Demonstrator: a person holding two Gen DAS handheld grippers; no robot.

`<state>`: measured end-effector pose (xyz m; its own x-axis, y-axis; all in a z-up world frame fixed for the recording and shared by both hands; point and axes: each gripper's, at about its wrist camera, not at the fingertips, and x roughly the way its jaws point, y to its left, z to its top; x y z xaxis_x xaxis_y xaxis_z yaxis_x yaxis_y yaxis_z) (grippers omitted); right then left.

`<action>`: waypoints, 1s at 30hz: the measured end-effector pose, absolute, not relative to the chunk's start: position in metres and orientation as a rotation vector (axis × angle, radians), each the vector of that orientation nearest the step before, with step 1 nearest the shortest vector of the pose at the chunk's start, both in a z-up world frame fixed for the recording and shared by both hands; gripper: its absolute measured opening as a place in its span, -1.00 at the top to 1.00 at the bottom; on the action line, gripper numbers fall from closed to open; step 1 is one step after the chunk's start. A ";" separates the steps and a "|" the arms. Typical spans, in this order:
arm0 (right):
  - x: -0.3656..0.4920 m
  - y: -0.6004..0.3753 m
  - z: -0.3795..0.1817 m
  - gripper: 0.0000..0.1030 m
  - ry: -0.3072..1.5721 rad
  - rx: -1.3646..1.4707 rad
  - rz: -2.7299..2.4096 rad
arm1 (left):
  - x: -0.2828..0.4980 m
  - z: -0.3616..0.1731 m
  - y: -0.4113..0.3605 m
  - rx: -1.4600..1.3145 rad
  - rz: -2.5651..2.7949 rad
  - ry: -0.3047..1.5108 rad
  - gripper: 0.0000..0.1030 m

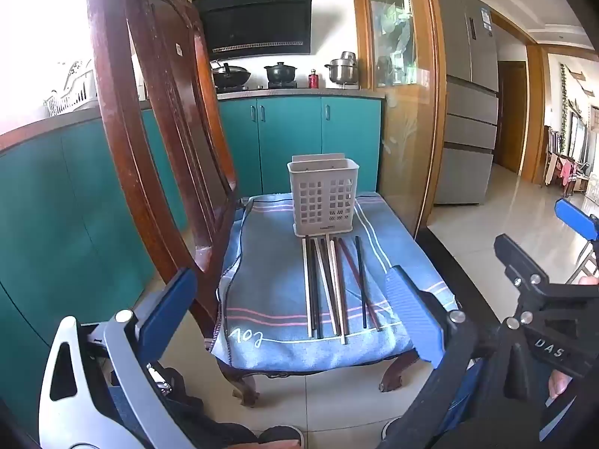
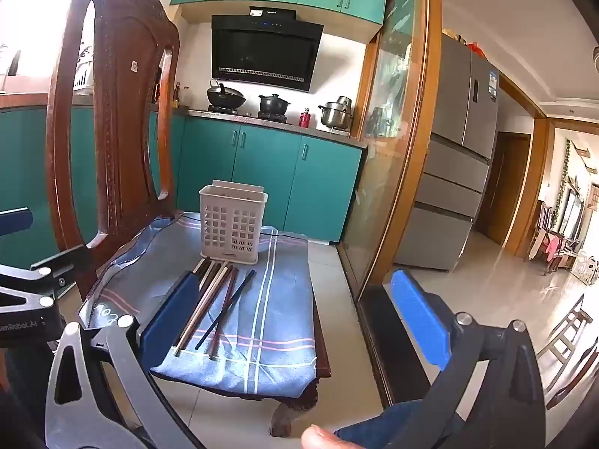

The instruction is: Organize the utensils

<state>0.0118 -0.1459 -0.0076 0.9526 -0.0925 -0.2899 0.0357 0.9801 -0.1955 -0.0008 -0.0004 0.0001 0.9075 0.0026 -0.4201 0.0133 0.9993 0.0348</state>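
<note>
Several chopsticks (image 1: 333, 284), white, black and dark red, lie side by side on a blue striped cloth (image 1: 269, 292) over a wooden chair seat. A grey perforated utensil holder (image 1: 322, 196) stands upright just behind them. My left gripper (image 1: 295, 299) is open and empty, held in front of the seat, above the floor. In the right wrist view the chopsticks (image 2: 217, 307) and the holder (image 2: 233, 222) sit left of centre. My right gripper (image 2: 295, 318) is open and empty, near the seat's front right corner. Its left finger hides part of the chopsticks.
The tall carved chair back (image 1: 157, 112) rises at the left of the seat. A glass sliding door with a wooden frame (image 1: 411, 112) stands close on the right. Teal kitchen cabinets (image 1: 292, 138) are behind. The floor (image 2: 486, 292) is tiled.
</note>
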 end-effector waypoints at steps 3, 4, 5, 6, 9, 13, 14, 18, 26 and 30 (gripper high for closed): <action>0.010 -0.148 -0.006 -0.95 0.299 -0.183 -0.066 | 0.000 0.000 -0.001 0.035 -0.004 0.440 -0.94; 0.009 -0.149 -0.005 -0.95 0.297 -0.180 -0.066 | -0.001 0.002 -0.003 0.034 -0.005 0.439 -0.94; 0.008 -0.150 -0.004 -0.95 0.293 -0.178 -0.067 | 0.000 0.009 0.001 0.032 -0.005 0.440 -0.94; 0.012 -0.146 -0.008 -0.95 0.308 -0.195 -0.067 | -0.003 0.013 -0.002 0.038 -0.005 0.435 -0.94; 0.011 -0.142 -0.012 -0.95 0.303 -0.194 -0.067 | -0.002 0.014 -0.005 0.043 -0.009 0.433 -0.95; 0.013 -0.139 -0.012 -0.95 0.303 -0.195 -0.068 | -0.006 0.014 -0.006 0.047 -0.018 0.432 -0.94; 0.013 -0.138 -0.012 -0.95 0.302 -0.195 -0.068 | -0.007 0.014 -0.007 0.048 -0.020 0.432 -0.94; 0.010 -0.145 -0.008 -0.95 0.297 -0.191 -0.067 | -0.007 0.013 -0.007 0.048 -0.020 0.431 -0.94; 0.009 -0.148 -0.004 -0.95 0.296 -0.189 -0.067 | -0.007 0.013 -0.008 0.045 -0.021 0.435 -0.94; 0.009 -0.148 -0.005 -0.95 0.295 -0.191 -0.065 | -0.007 0.012 -0.008 0.046 -0.021 0.437 -0.94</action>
